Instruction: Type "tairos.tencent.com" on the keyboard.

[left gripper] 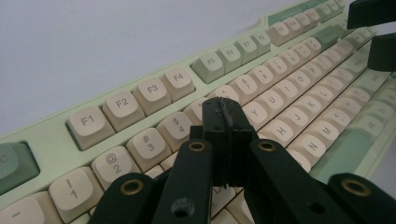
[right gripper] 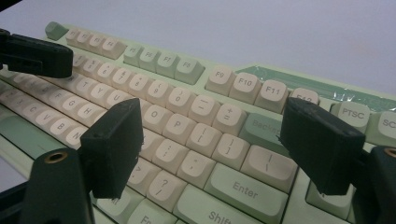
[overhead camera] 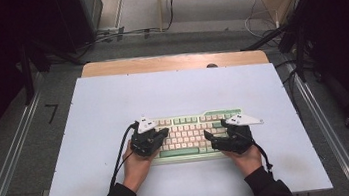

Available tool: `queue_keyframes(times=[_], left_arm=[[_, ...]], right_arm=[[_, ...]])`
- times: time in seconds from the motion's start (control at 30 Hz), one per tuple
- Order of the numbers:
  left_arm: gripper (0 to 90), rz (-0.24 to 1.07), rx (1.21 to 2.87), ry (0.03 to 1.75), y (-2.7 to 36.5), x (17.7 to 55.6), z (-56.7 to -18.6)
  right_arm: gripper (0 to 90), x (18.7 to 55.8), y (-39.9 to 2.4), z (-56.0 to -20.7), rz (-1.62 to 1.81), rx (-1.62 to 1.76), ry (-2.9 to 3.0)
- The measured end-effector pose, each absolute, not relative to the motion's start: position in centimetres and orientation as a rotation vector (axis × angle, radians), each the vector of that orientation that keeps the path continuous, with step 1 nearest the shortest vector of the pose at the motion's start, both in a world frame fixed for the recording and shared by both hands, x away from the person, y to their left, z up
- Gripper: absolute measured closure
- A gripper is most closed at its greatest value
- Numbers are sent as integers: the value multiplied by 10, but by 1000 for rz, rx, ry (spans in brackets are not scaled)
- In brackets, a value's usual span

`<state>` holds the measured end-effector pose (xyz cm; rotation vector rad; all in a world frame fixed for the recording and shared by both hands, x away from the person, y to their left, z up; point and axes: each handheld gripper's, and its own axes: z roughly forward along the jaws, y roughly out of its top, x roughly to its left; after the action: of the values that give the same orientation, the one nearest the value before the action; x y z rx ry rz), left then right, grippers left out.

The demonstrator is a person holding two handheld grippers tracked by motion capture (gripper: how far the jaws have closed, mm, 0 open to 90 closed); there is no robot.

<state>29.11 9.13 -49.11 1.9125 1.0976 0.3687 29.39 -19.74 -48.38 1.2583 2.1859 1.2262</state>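
Note:
A pale green keyboard [overhead camera: 190, 120] with cream keys lies on the white table top, near the front middle. My left gripper [overhead camera: 165, 132] hovers over its left half, and its jaws are pressed together with nothing between them. In the left gripper view its tips [left gripper: 223, 116] sit just above the number row and the letters of the keyboard [left gripper: 140, 93]. My right gripper [overhead camera: 215, 128] is over the right half, open. In the right gripper view the right gripper [right gripper: 217, 140] stands wide above the P and bracket keys of the keyboard [right gripper: 163, 60], with its fingers [right gripper: 112, 144] apart.
The white table top [overhead camera: 112, 100] spreads on all sides of the keyboard. A wooden strip [overhead camera: 168, 62] runs along its far edge. Metal rails [overhead camera: 13, 158] flank the table, and cables [overhead camera: 119, 34] lie on the floor behind it. The left gripper [right gripper: 37, 56] shows far off in the right gripper view.

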Motion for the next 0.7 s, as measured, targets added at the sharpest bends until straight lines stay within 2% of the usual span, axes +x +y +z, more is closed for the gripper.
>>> queue_keyframes(times=[0.7], left_arm=[[900,362,1940,1115,89,292,-494]], right_arm=[[197,294,-196,-485,1220,1255,2191]])
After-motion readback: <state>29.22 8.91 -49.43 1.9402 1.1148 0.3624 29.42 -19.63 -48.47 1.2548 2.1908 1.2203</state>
